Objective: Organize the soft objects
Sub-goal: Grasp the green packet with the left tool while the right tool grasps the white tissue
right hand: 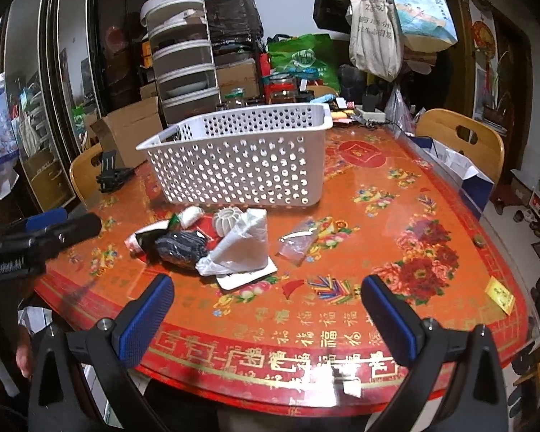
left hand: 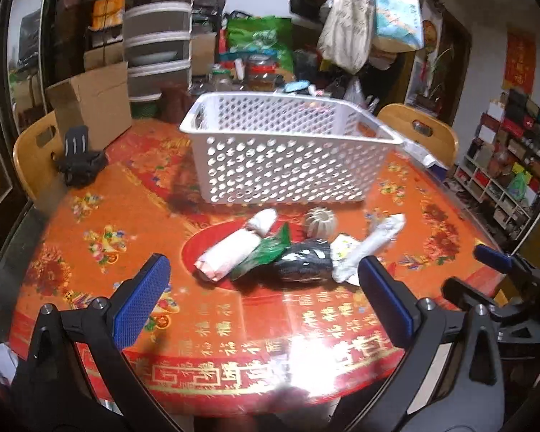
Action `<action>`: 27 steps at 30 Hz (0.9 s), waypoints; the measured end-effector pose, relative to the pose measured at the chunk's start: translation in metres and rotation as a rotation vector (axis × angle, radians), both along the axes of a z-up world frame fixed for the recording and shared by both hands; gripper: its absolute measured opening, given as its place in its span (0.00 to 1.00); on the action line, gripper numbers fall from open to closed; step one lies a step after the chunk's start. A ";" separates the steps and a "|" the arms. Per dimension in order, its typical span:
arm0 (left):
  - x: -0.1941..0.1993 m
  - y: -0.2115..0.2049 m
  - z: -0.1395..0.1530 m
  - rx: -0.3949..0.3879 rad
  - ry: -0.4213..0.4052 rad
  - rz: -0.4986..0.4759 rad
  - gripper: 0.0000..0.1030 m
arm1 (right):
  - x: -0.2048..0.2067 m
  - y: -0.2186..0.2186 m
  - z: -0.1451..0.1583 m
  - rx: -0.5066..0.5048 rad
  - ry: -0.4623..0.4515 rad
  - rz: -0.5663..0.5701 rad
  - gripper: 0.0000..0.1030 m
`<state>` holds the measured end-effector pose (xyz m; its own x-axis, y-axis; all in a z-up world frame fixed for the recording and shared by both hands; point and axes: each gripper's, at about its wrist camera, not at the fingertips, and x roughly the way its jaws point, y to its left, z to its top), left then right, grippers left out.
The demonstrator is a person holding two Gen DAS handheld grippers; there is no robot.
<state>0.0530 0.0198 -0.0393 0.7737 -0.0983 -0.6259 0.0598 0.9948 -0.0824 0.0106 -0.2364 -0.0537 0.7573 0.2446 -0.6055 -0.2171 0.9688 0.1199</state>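
A white perforated basket (left hand: pixel 288 151) (right hand: pixel 241 165) stands on the red round table (left hand: pixel 162 216). In front of it lies a pile of soft things: a white roll (left hand: pixel 230 255), a small white roll (left hand: pixel 262 221), a green bag (left hand: pixel 270 250), a black bag (left hand: pixel 302 264) (right hand: pixel 180 246), a white bag (left hand: pixel 367 248) (right hand: pixel 244 244), and a ribbed white piece (left hand: pixel 320 222) (right hand: pixel 226 220). A clear bag (right hand: pixel 298 243) lies apart. My left gripper (left hand: pixel 262 298) is open, just short of the pile. My right gripper (right hand: pixel 266 309) is open and empty, to the right of the pile.
Wooden chairs (left hand: pixel 36 154) (right hand: pixel 464 136) stand around the table. A black gripper stand (left hand: pixel 79 162) sits at the far left edge. A cardboard box (left hand: pixel 93 108), drawers (left hand: pixel 158 36) and hanging bags (left hand: pixel 349 32) fill the background. A yellow card (right hand: pixel 500 295) lies at the right edge.
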 end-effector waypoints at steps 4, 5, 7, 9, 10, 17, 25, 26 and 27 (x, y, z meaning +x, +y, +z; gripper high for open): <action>0.019 0.009 -0.013 0.015 0.052 0.015 1.00 | 0.012 -0.006 -0.007 0.038 0.021 0.015 1.00; 0.023 0.014 -0.016 0.000 0.054 0.014 1.00 | 0.015 -0.007 -0.009 0.047 0.027 0.018 1.00; 0.033 0.022 -0.021 -0.005 0.059 0.012 1.00 | 0.024 -0.009 -0.013 0.071 0.046 0.034 0.98; 0.042 0.026 -0.027 0.019 0.071 0.019 1.00 | 0.034 -0.008 -0.018 0.074 0.074 0.046 0.96; 0.046 0.028 -0.030 0.029 0.074 0.018 1.00 | 0.039 -0.006 -0.020 0.070 0.086 0.053 0.94; 0.064 0.022 -0.049 0.031 0.073 -0.057 0.99 | 0.057 0.006 -0.027 0.076 0.113 0.105 0.91; 0.068 -0.002 -0.064 0.050 0.073 -0.155 0.70 | 0.069 0.019 -0.029 0.071 0.123 0.132 0.83; 0.069 -0.003 -0.066 0.044 0.077 -0.154 0.67 | 0.070 0.020 -0.028 0.070 0.123 0.135 0.83; 0.070 -0.003 -0.067 0.044 0.078 -0.155 0.65 | 0.070 0.022 -0.028 0.069 0.123 0.137 0.82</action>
